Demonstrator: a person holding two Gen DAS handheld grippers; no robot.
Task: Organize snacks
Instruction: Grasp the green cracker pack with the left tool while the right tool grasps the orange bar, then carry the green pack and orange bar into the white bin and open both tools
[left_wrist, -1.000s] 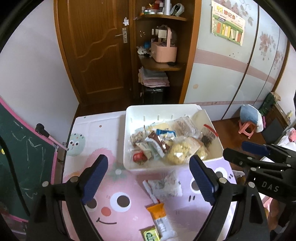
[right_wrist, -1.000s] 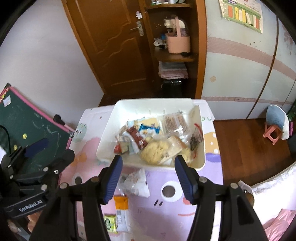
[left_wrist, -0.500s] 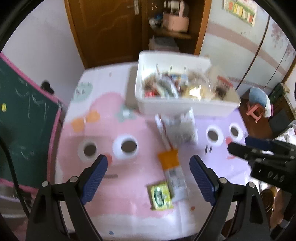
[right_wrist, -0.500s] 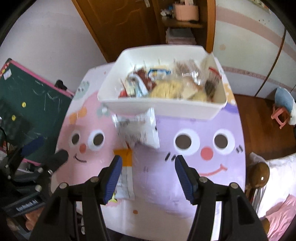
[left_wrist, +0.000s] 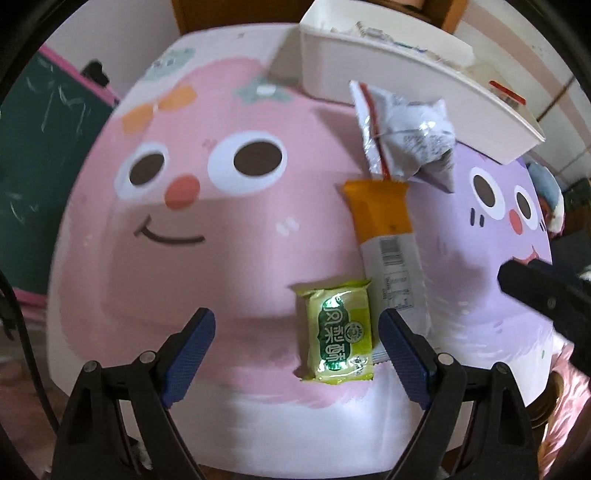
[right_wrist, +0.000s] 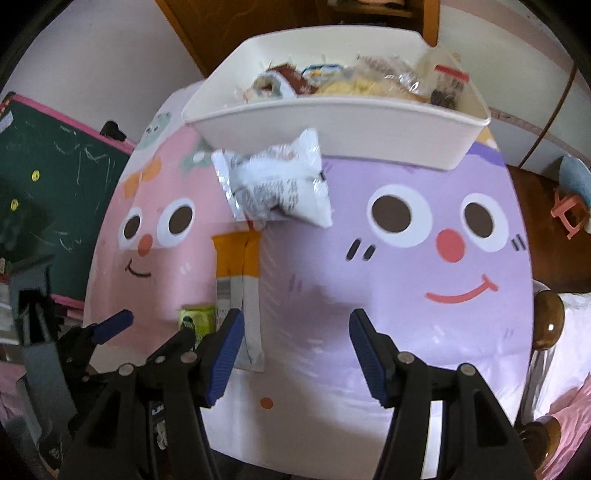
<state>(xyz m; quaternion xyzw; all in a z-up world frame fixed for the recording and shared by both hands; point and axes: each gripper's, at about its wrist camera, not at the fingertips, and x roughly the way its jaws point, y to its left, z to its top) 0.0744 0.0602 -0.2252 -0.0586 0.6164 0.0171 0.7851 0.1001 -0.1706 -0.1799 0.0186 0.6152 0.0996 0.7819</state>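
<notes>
Left wrist view is showing the left gripper (left_wrist: 295, 347) pointing down at the table (left_wrist: 229, 236), its jaws spread wide and pinching nothing. A green packet (left_wrist: 338, 332) is lying flat between the fingers, nearer the right one. An orange-and-white bar (left_wrist: 388, 254) is lying just beside it, with a silver bag (left_wrist: 406, 136) beyond, against the white bin (right_wrist: 332, 122) of snacks. The right gripper (right_wrist: 295, 350) is hanging open and empty, right of the bar.
</notes>
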